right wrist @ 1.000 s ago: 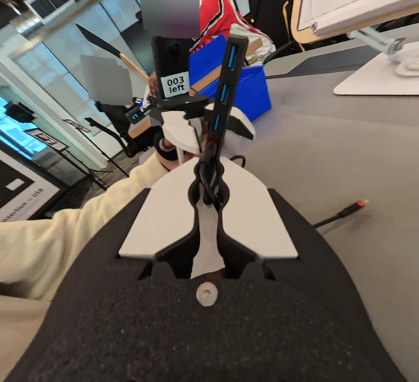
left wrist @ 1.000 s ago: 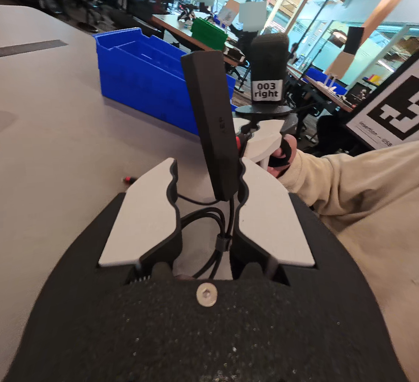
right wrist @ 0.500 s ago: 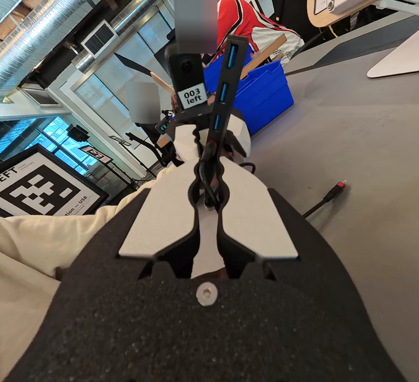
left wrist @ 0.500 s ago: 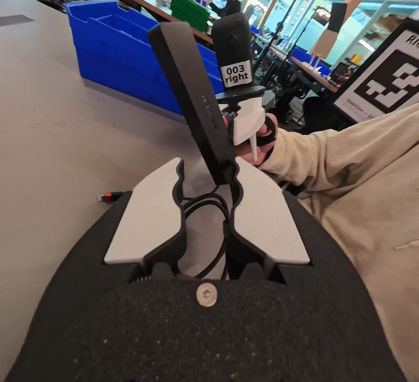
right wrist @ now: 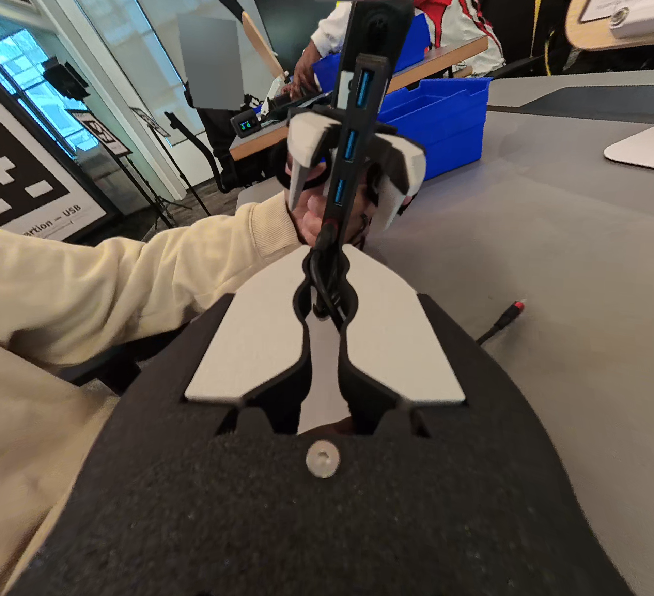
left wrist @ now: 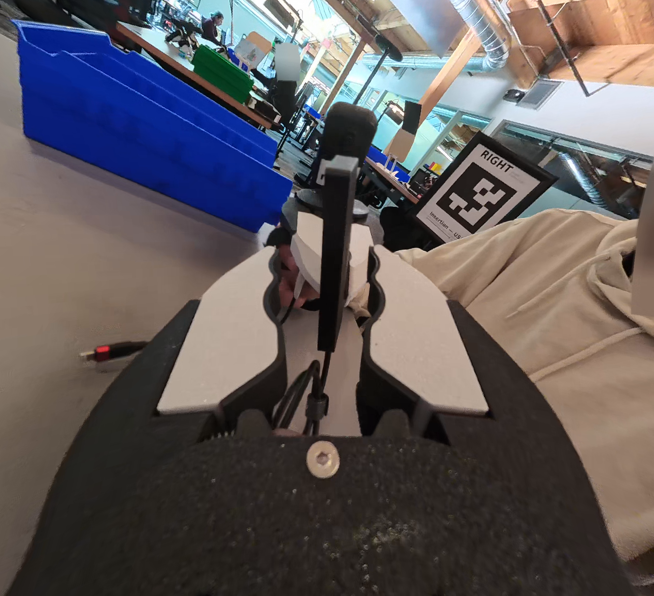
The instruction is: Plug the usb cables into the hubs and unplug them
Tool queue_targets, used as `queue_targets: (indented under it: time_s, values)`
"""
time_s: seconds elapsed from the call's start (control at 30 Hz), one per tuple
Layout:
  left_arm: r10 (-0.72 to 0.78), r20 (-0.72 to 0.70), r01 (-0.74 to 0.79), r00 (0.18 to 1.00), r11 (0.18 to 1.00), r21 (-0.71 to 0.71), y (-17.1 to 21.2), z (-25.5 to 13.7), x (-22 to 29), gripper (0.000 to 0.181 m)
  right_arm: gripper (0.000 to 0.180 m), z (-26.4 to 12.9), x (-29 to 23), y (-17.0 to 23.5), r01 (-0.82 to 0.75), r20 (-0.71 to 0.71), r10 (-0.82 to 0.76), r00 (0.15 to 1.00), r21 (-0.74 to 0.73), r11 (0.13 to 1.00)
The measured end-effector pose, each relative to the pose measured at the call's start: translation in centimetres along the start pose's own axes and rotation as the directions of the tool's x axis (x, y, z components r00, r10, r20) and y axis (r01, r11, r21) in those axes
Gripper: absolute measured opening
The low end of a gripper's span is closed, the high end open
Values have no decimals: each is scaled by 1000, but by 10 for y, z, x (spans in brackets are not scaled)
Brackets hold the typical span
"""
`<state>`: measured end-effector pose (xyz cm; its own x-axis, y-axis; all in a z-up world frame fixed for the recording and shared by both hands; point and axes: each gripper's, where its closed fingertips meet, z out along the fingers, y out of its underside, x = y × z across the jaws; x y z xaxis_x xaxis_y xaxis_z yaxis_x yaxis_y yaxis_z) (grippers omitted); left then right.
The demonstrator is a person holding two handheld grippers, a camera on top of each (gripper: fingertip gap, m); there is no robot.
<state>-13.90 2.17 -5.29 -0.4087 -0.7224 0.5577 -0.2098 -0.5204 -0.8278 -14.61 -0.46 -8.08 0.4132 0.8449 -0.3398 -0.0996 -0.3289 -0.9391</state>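
Observation:
A black USB hub (right wrist: 354,140) with three blue ports stands upright above the grey table (right wrist: 531,242). My right gripper (right wrist: 325,269) is shut on the black bundled cable (right wrist: 327,281) at the hub's base. In the left wrist view the hub (left wrist: 334,253) shows edge-on between the fingers of my left gripper (left wrist: 322,260), which is open and not clamping it. From the right wrist view, the left gripper's white fingers (right wrist: 304,143) sit on either side of the hub. A loose cable with a red-collared plug (left wrist: 102,353) lies on the table, also in the right wrist view (right wrist: 513,310).
A blue bin (left wrist: 141,126) stands on the table behind the hub, also seen in the right wrist view (right wrist: 442,126). A framed black-and-white marker sign (left wrist: 474,196) stands beyond the table edge. A cream sleeve (right wrist: 124,278) reaches across. A white stand base (right wrist: 633,150) sits far right.
The hub was tilted against the left gripper's right finger; it now stands upright and edge-on, deeper between the open left fingers. The right gripper kept its grip on the cable.

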Motion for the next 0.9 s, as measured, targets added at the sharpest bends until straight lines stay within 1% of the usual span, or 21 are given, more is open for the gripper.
queue_targets:
  time_s: [0.03,0.1,0.13,0.23,0.27,0.33,0.37,0.43,0.47,0.53,0.57,0.6,0.63,0.73,0.83,0.9]
  values:
    - [9,10,-9,1000,1000,-6,1,0,-1,43,11,2,-1,2,11,-1,-11,1000,-11,1000]
    - [52,20,-51,998,999,-17,2,-1,1,15,11,4,1,5,30,-25,-30,999,-33,999]
    - [59,18,-59,998,998,-32,3,-1,2,14,11,5,2,7,35,-29,-36,999,-41,999]
    - [17,12,-16,1000,998,-67,4,-3,2,12,12,6,1,7,69,-41,-71,997,-43,997]
    - [4,14,-3,1000,997,-73,4,-5,1,11,13,5,2,7,112,-64,-114,991,-46,993]
    - [-25,12,26,1000,996,-84,7,-6,0,10,22,1,9,8,271,-148,-282,948,-89,958]
    - [-38,12,39,999,996,-82,7,-6,-2,10,30,-3,13,6,364,-192,-381,904,-120,924]
    - [-66,12,66,998,995,-77,8,-7,-6,10,35,-10,11,1,550,-229,-580,782,-187,814]
    - [-82,-1,81,997,994,-76,8,-7,-7,10,35,-13,8,0,641,-220,-682,697,-233,731]
    - [-110,-33,108,993,991,-75,9,-6,-6,10,35,-15,7,3,782,-176,-856,487,-348,517]
    - [-125,-51,121,991,989,-82,11,-5,-6,10,35,-15,8,3,817,-155,-901,406,-380,433]
    - [-137,-64,131,989,987,-91,14,-5,-5,10,38,-14,9,3,834,-133,-925,357,-401,380]
    - [-147,-77,140,986,985,-99,16,-4,-5,10,40,-13,10,2,842,-118,-933,341,-404,359]
    - [-172,-111,161,979,982,-96,18,-4,-5,10,39,-7,14,9,852,-37,-937,347,-404,332]
    - [-181,-150,171,972,982,-76,14,-8,-3,10,28,-1,19,13,869,-12,-949,316,-398,294]
    - [-181,-151,168,972,981,-94,18,-7,-3,10,15,1,18,10,886,-29,-954,298,-364,288]
